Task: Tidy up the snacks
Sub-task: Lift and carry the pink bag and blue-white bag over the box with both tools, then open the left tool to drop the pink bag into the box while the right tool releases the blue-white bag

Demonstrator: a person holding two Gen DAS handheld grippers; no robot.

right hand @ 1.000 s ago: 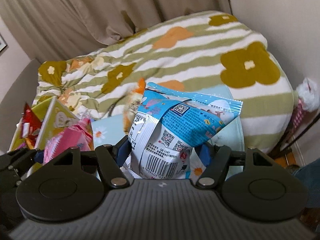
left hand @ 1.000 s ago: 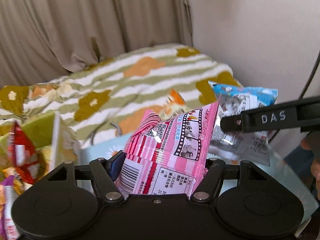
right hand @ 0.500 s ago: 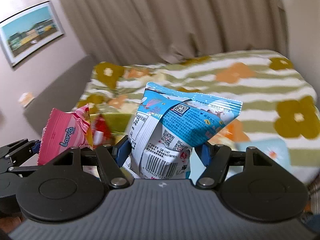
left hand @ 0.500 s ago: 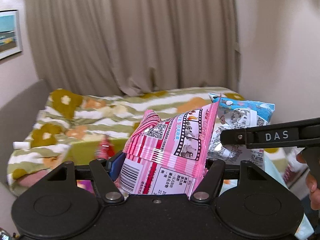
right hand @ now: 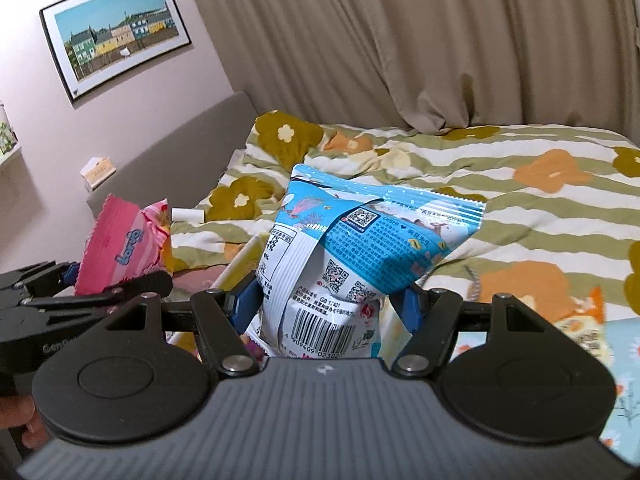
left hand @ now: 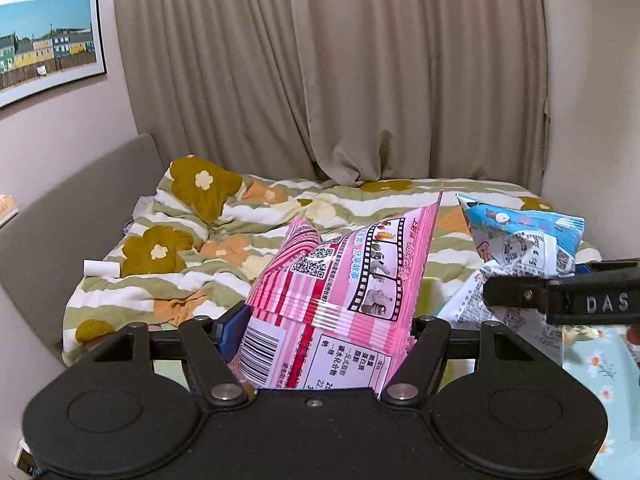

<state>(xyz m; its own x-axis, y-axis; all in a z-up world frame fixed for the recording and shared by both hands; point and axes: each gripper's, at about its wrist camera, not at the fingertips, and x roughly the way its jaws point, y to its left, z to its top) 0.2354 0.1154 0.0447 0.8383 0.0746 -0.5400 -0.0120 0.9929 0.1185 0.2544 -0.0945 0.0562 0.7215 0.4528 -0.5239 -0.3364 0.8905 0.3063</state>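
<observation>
My left gripper is clamped on the pink snack bag. The bag stands up between the blue finger pads, centre of the left wrist frame, barcode panel low, film-strip print and QR code higher up, one corner peaking toward upper right.

My right gripper is clamped on the blue snack bag. The bag fills the centre of the right wrist frame; white back panel with barcode sits between the pads, blue crimped top edge angles out to the right.

Cross-check: in the left wrist frame the blue bag shows at right of centre, with the right gripper's black finger lettered "DAS" lying across it at the right edge. In the right wrist frame the pink bag shows at left of centre, held in the left gripper's dark linkage at the lower left. The two bags are near each other, apart.

Both bags are held up over the bed. The striped quilt with brown and orange flowers spreads behind them across the middle of both frames. A small white cylinder lies on the quilt at left of centre. A pale blue floral surface sits at the lower right. Beige curtain fills the top of the frame; a framed picture of coloured houses hangs upper left above a grey headboard.
</observation>
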